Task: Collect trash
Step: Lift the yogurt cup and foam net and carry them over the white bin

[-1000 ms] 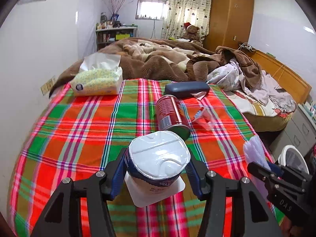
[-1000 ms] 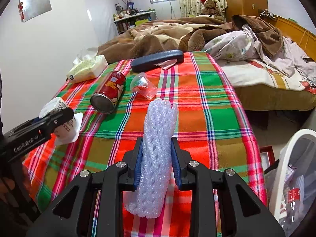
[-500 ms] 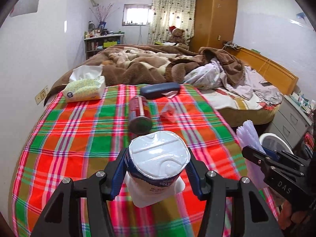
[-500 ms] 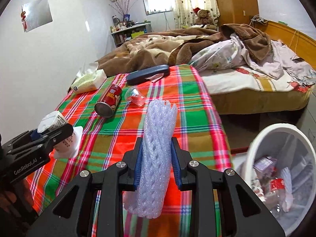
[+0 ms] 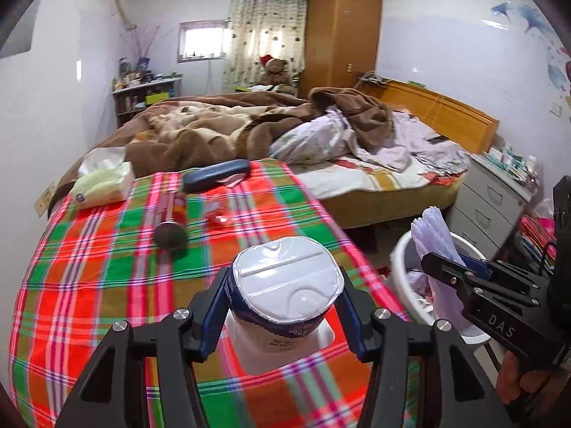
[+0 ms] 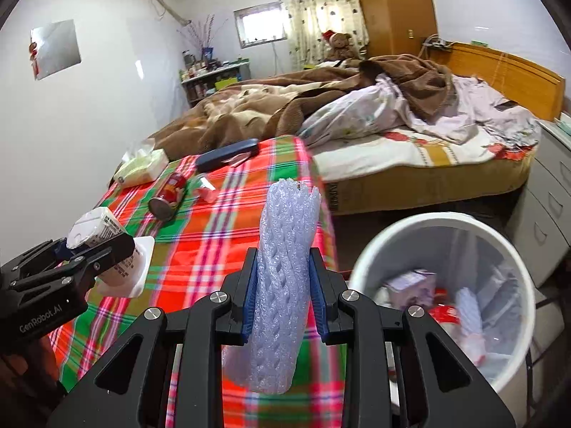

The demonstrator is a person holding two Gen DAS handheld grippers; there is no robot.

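My left gripper (image 5: 283, 306) is shut on a white yogurt cup (image 5: 285, 285) with a foil lid, held above the plaid cloth; it also shows in the right wrist view (image 6: 103, 239). My right gripper (image 6: 283, 285) is shut on a pale purple foam net sleeve (image 6: 283, 278), held left of the white trash bin (image 6: 371, 249); the sleeve also shows in the left wrist view (image 5: 435, 235). The bin holds several pieces of trash. A red can (image 5: 171, 219) lies on its side on the cloth, with a crumpled clear plastic cup (image 5: 217, 212) beside it.
A tissue pack (image 5: 101, 185) and a dark blue case (image 5: 216, 176) lie at the far end of the plaid cloth (image 5: 89, 285). An unmade bed (image 5: 249, 125) with blankets is behind. A grey drawer unit (image 5: 489, 203) stands right of the bin.
Both grippers have moved back and to the right with their loads. The trash bin has come fully into the right wrist view, and the can and plastic cup look farther away.
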